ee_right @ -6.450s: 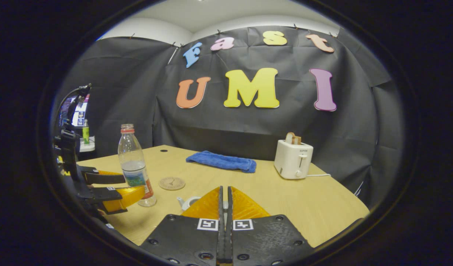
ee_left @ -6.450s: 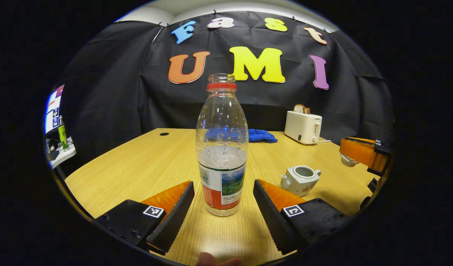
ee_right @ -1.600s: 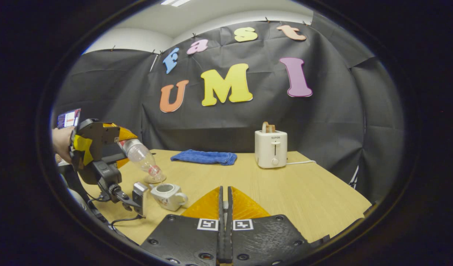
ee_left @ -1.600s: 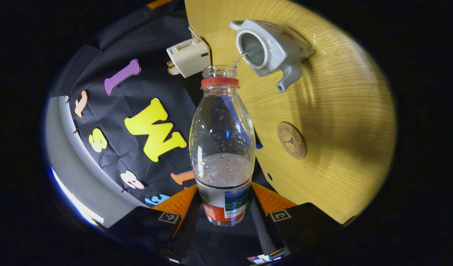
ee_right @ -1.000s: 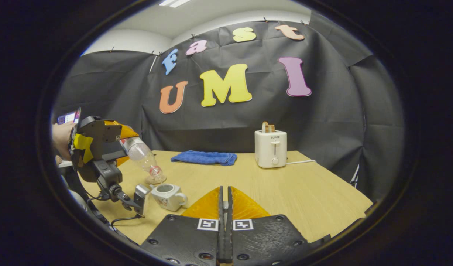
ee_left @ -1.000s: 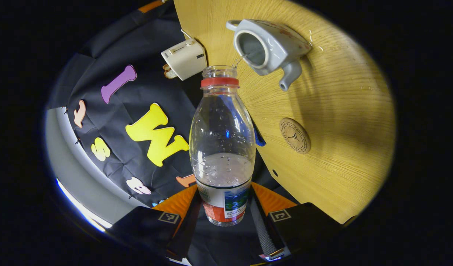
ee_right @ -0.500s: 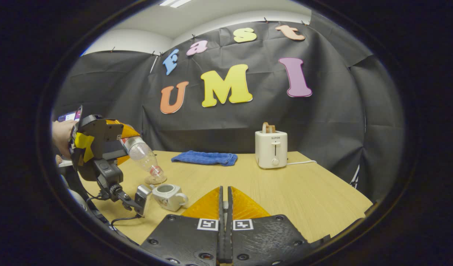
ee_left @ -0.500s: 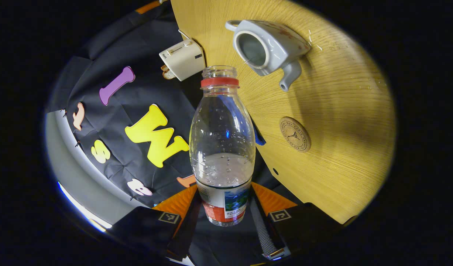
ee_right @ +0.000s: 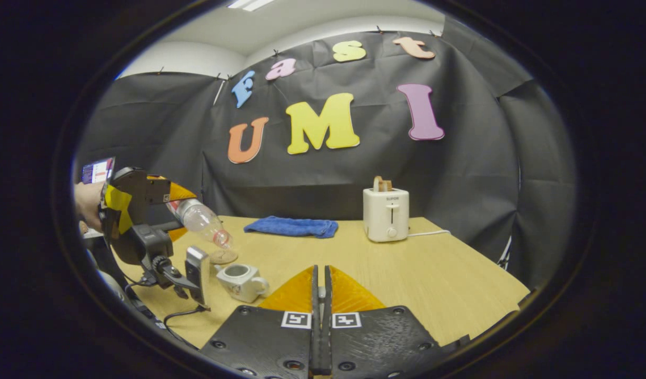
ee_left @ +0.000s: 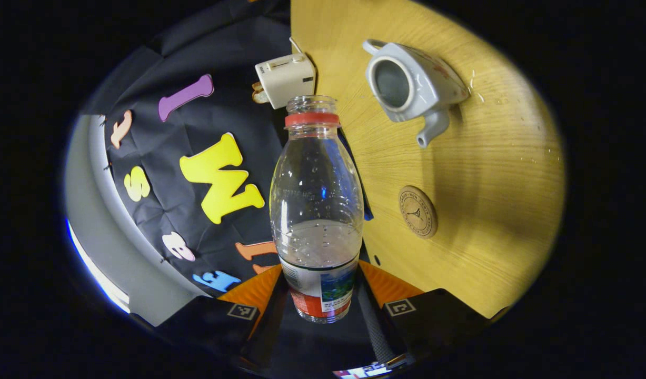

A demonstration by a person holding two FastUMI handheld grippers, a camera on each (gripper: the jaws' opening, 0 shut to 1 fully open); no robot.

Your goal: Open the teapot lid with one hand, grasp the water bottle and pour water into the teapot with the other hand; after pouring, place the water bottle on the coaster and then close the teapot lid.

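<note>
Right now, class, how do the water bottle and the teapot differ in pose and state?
The water bottle is held tilted in the air by the left gripper; the teapot stands upright on the table. The bottle is clear plastic; the teapot is opaque white. Both are open-topped: neither has a cap or lid on.

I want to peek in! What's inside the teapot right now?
The teapot has no lid on. Its opening looks dark and shadowy, so I cannot tell how much water is inside.
</note>
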